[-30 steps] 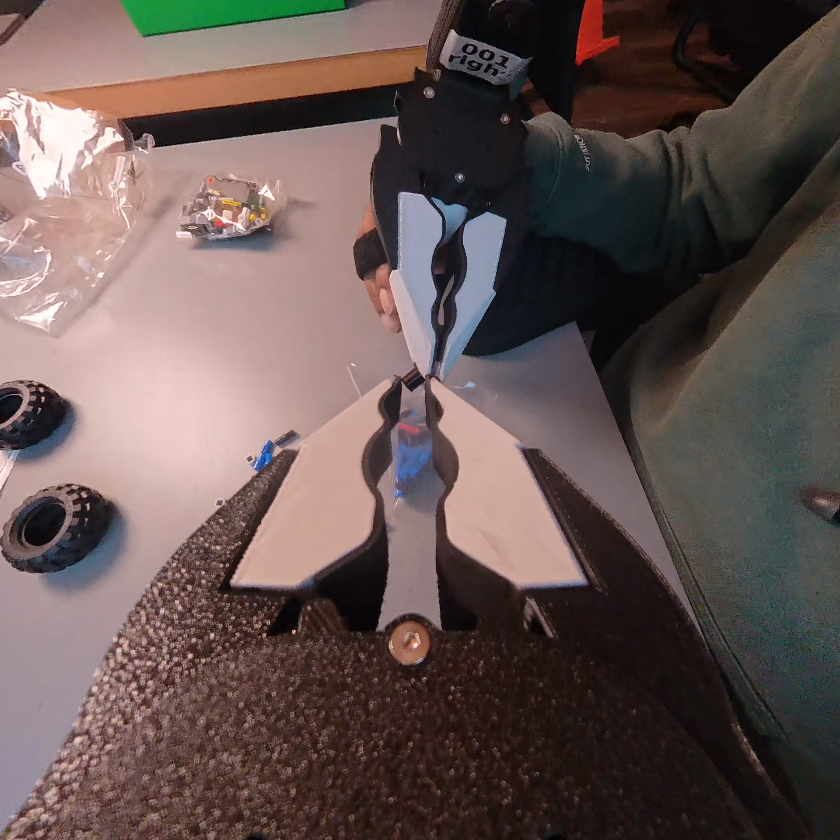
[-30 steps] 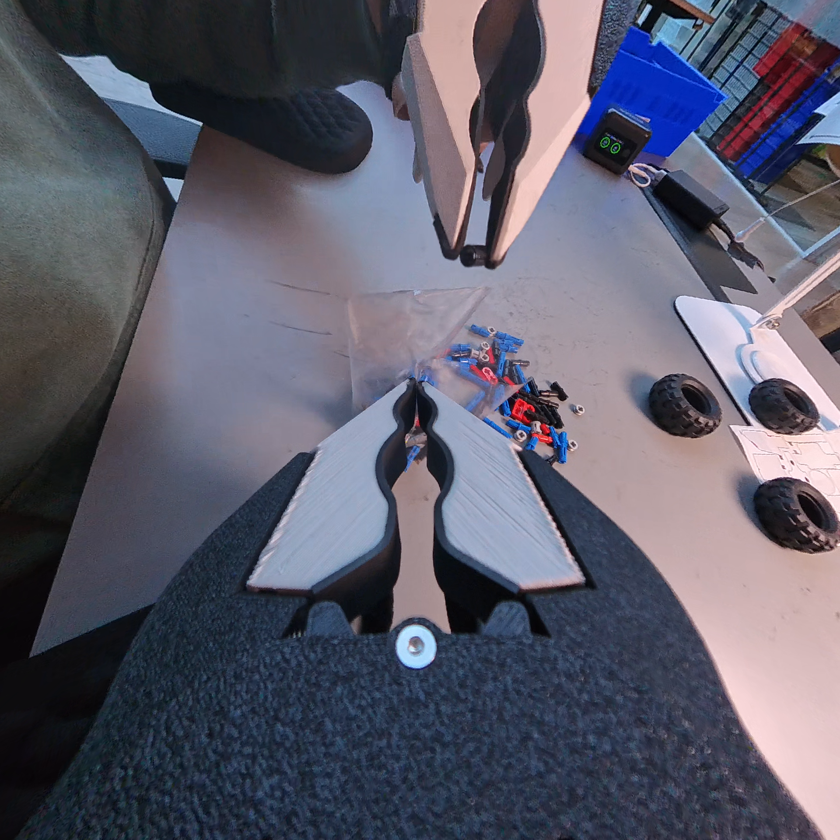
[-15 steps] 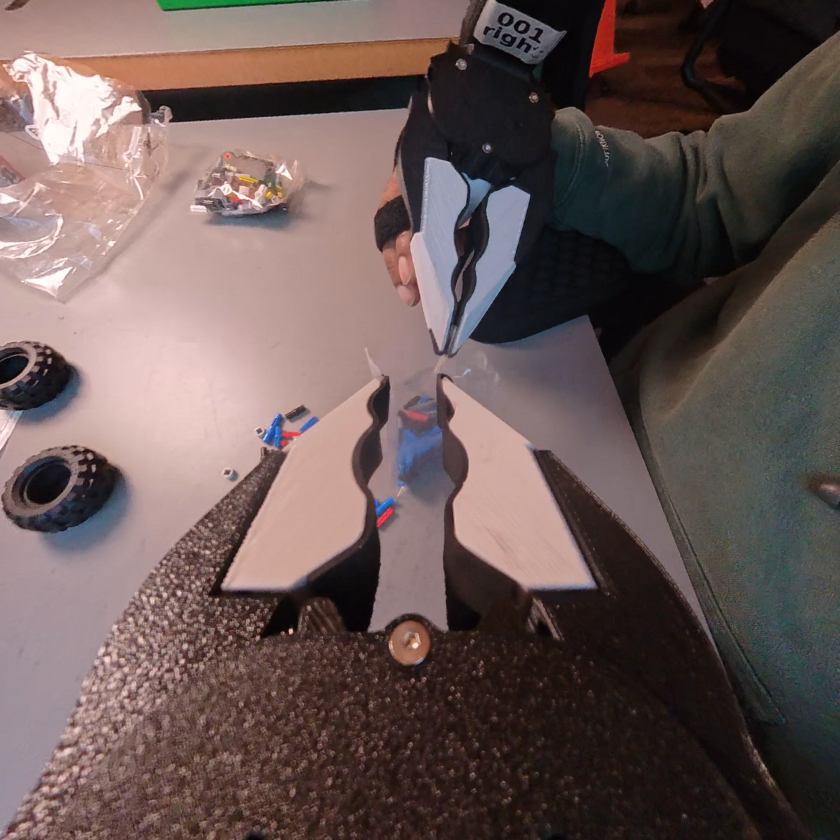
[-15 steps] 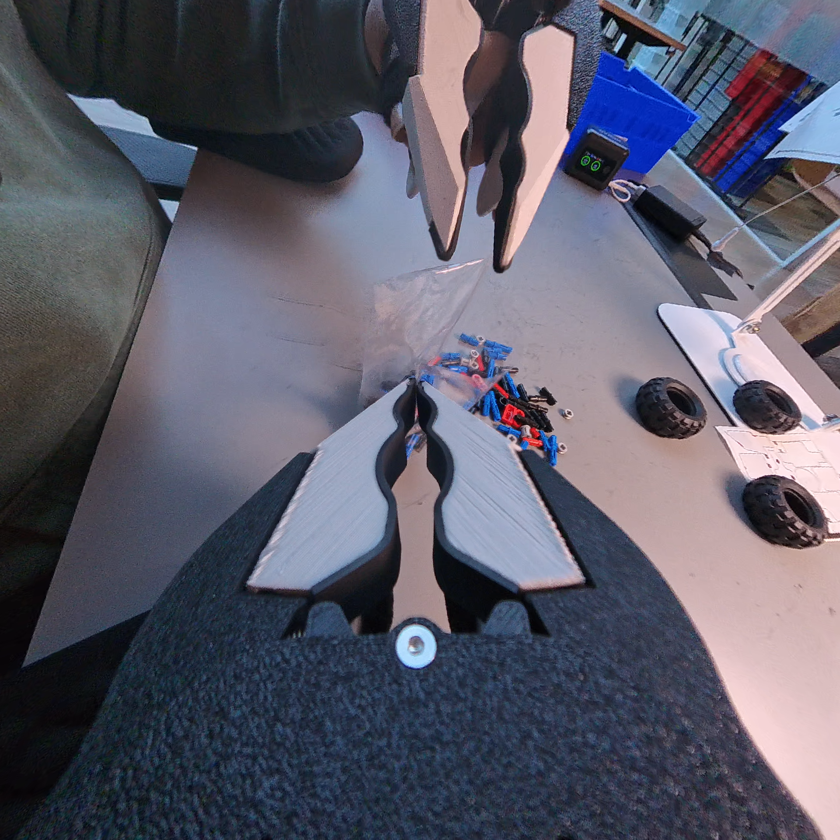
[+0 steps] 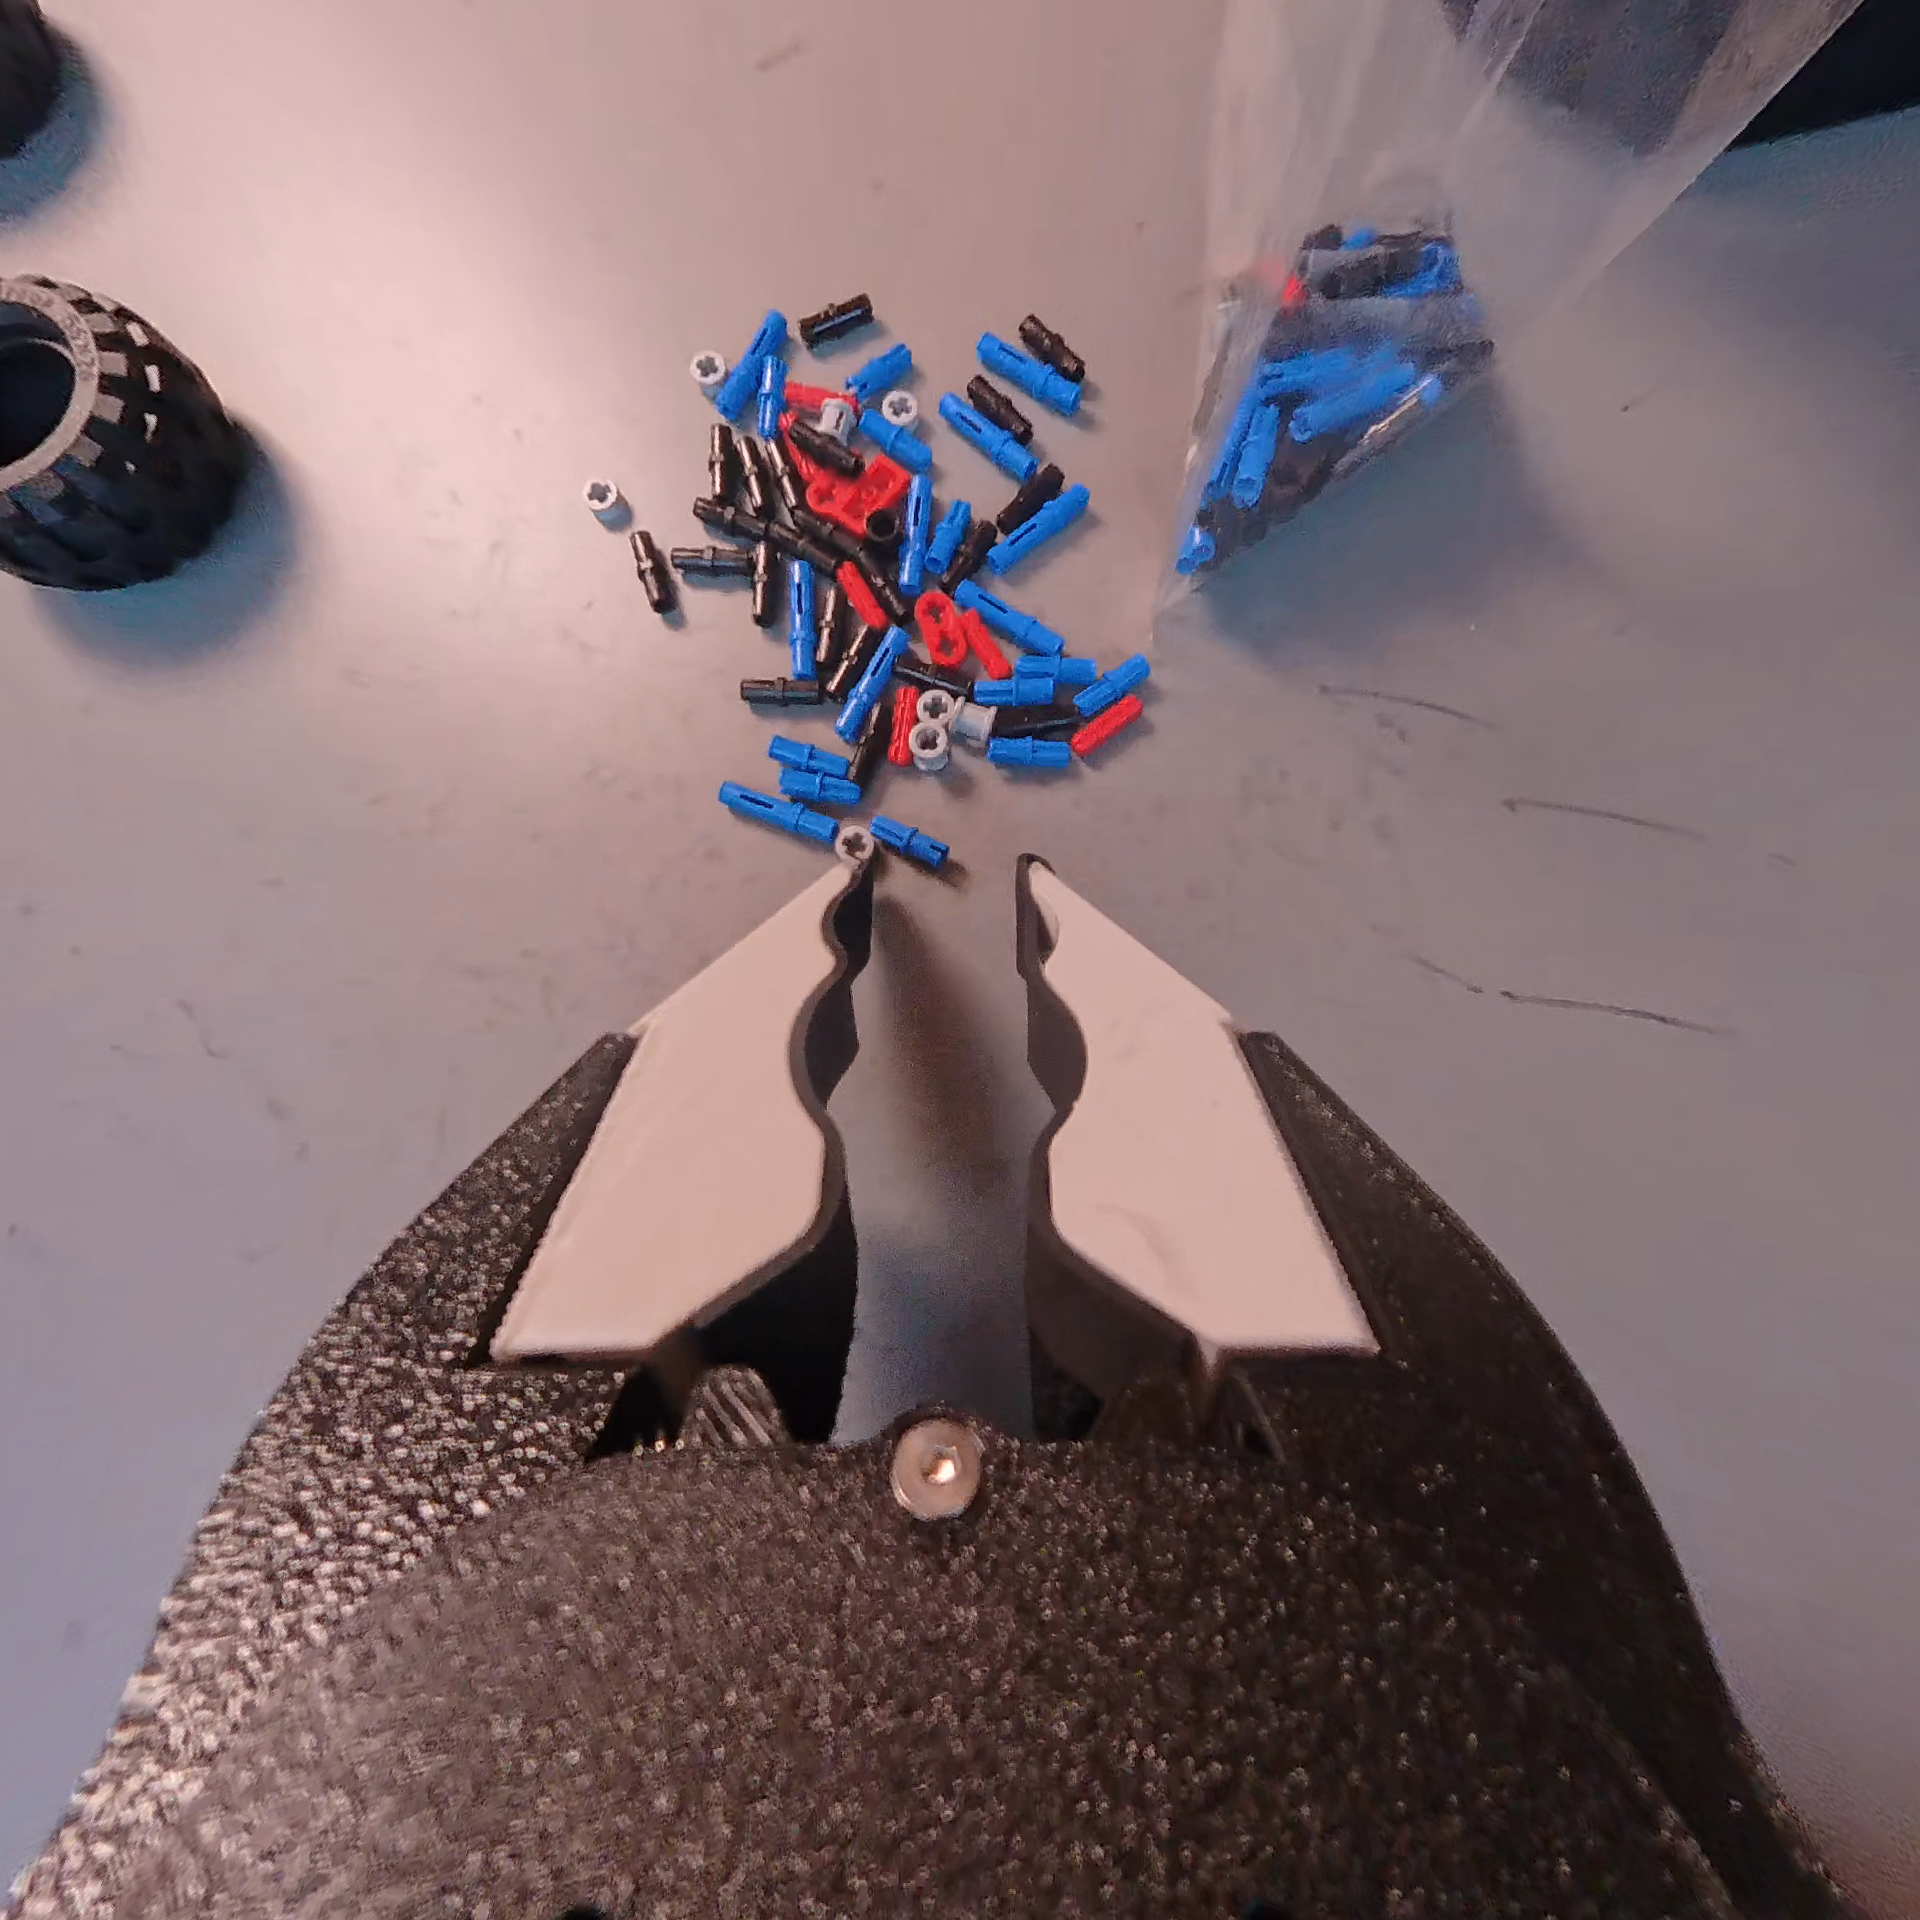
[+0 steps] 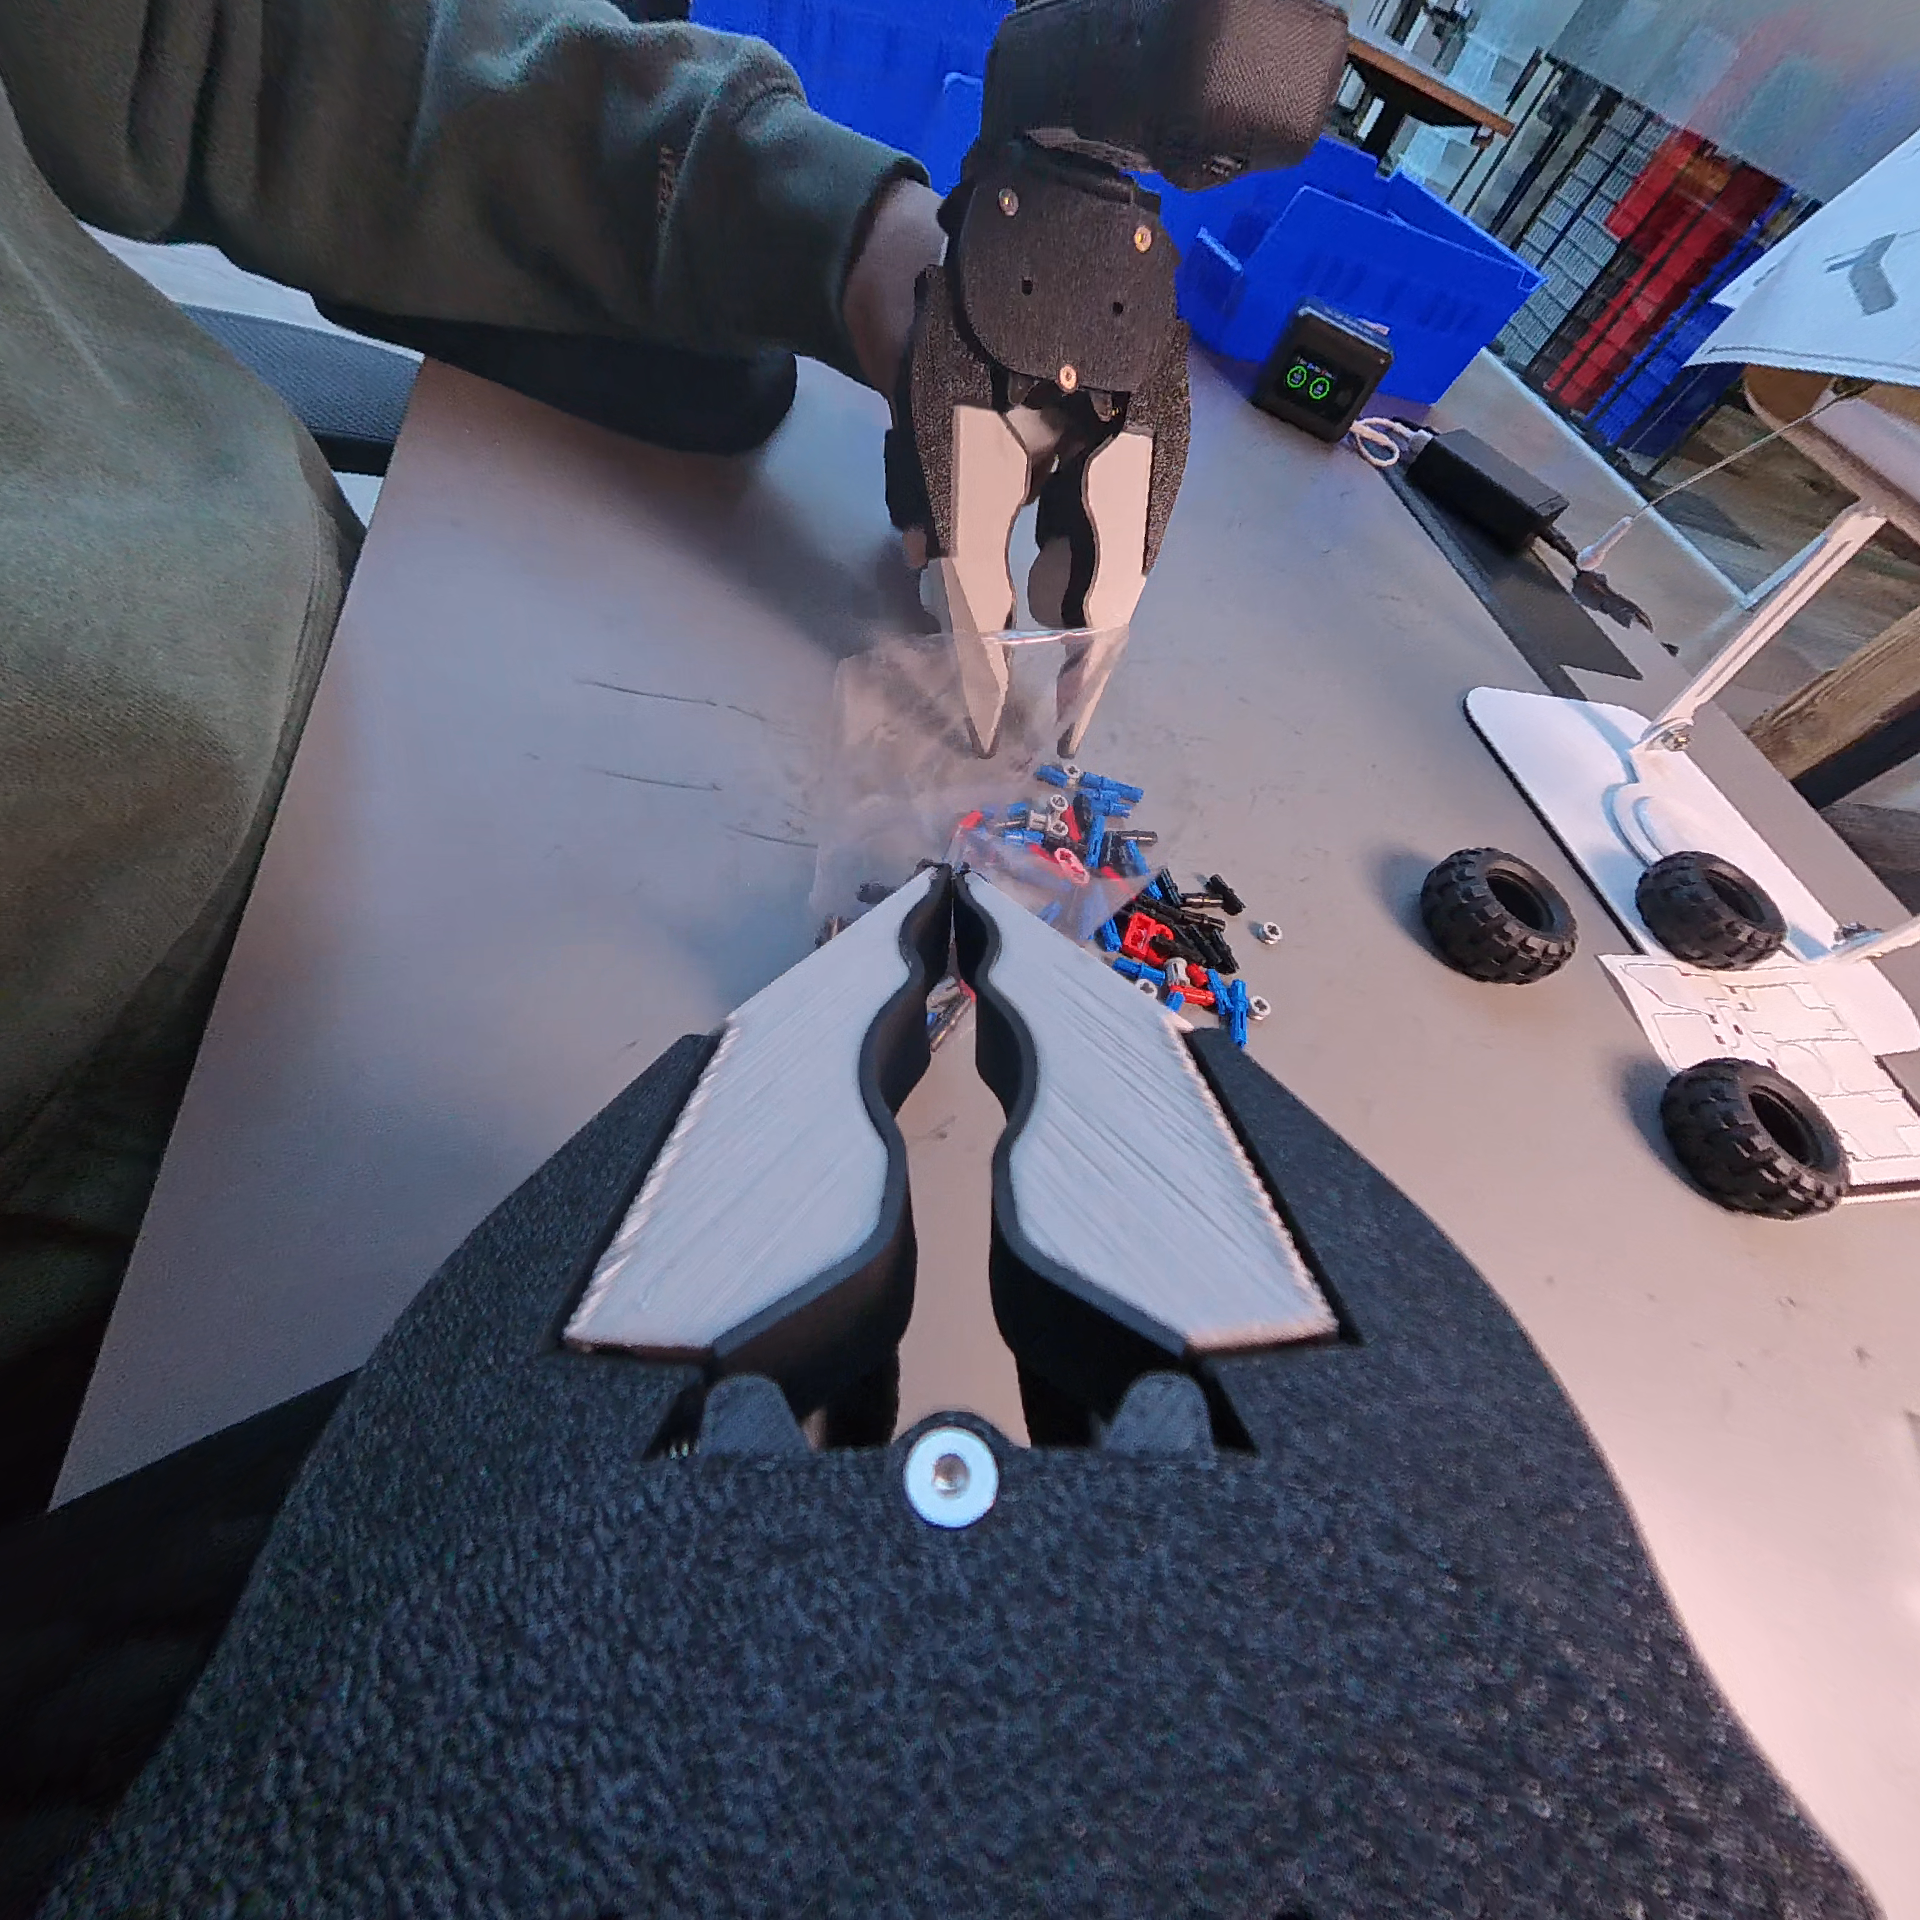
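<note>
Over the table (image 5: 312,935) the left gripper (image 5: 945,873) has come down. Its jaws, nearly closed 1 s ago, now stand released and empty. The bag (image 5: 1351,364) hangs ahead and to the right of them, with some pins inside. The right gripper (image 6: 951,878) is clenched on its edge. 1 tyre (image 5: 94,457) lies far to the left. The loose pins (image 5: 894,561) lie just ahead of the left tips.

Dim bluish light, fisheye-warped edges
</note>
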`<state>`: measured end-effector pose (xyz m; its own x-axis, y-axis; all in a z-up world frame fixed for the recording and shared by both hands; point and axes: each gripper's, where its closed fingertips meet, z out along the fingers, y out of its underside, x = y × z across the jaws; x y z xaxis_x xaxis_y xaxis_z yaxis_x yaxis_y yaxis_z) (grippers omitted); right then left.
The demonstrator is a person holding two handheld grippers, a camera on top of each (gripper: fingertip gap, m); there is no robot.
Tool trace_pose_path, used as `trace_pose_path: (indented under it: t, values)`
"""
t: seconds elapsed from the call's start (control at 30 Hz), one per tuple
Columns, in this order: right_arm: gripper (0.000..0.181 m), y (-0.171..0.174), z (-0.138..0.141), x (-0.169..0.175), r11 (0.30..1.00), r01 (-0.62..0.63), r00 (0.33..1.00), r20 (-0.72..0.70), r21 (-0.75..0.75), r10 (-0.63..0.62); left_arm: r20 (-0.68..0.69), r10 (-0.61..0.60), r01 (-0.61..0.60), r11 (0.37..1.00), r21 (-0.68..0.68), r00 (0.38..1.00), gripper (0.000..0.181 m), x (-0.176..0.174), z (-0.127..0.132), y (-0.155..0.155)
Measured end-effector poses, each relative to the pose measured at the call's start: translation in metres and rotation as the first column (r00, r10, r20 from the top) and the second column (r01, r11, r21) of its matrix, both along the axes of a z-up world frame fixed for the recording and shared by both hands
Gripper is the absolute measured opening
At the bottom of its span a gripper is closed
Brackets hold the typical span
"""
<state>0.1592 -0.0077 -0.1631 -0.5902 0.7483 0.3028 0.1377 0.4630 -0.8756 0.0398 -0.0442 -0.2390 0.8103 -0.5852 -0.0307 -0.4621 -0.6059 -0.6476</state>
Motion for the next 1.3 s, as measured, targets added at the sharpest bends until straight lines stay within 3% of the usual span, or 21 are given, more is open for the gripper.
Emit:
trace_pose_path:
  t: [0.33,0.5,0.57,0.7,0.77,0.97,1.07,1.17,1.23,1.3]
  values:
    - [0.000,-0.003,-0.006,0.001,1.000,-0.007,1.000,0.020,0.027,0.006,-0.018,0.062,-0.062,0.998,0.011,0.998,0.004,-0.001,-0.003,0.011]
    - [0.000,-0.003,-0.007,0.000,0.999,-0.007,1.000,0.021,0.033,0.006,-0.005,0.055,-0.055,0.998,0.014,0.998,0.004,0.001,-0.001,0.011]
    - [0.000,-0.004,-0.008,0.000,0.999,-0.008,1.000,0.021,0.039,0.007,0.050,0.039,-0.042,0.998,0.055,0.998,0.004,0.008,0.013,0.012]
    - [0.000,-0.006,-0.009,-0.001,0.999,-0.011,1.000,0.027,0.053,0.009,0.235,-0.107,0.053,0.973,0.227,0.966,0.004,0.054,0.084,0.014]
    - [0.000,-0.008,-0.009,-0.002,0.998,-0.012,1.000,0.027,0.062,0.010,0.240,-0.180,0.113,0.956,0.269,0.954,0.004,0.080,0.105,0.016]
    - [0.000,-0.009,-0.010,-0.002,0.997,-0.012,1.000,0.019,0.077,0.010,0.214,-0.213,0.158,0.956,0.246,0.954,0.007,0.106,0.102,0.030]
    - [0.000,-0.009,-0.010,-0.001,0.997,-0.014,1.000,0.018,0.073,0.013,0.241,-0.196,0.132,0.957,0.259,0.950,0.013,0.095,0.105,0.028]
    - [0.000,-0.009,-0.009,-0.001,0.997,-0.014,1.000,0.016,0.069,0.013,0.202,-0.088,0.032,0.964,0.266,0.975,0.012,0.052,0.098,0.031]
    - [0.000,-0.009,-0.010,-0.001,0.997,-0.016,1.000,0.017,0.070,0.015,0.121,0.034,-0.057,0.979,0.195,0.992,0.016,0.009,0.071,0.031]
    - [0.000,-0.010,-0.010,-0.001,0.997,-0.018,1.000,0.019,0.071,0.017,0.111,0.072,-0.083,0.991,0.102,0.991,0.024,-0.012,0.041,0.026]
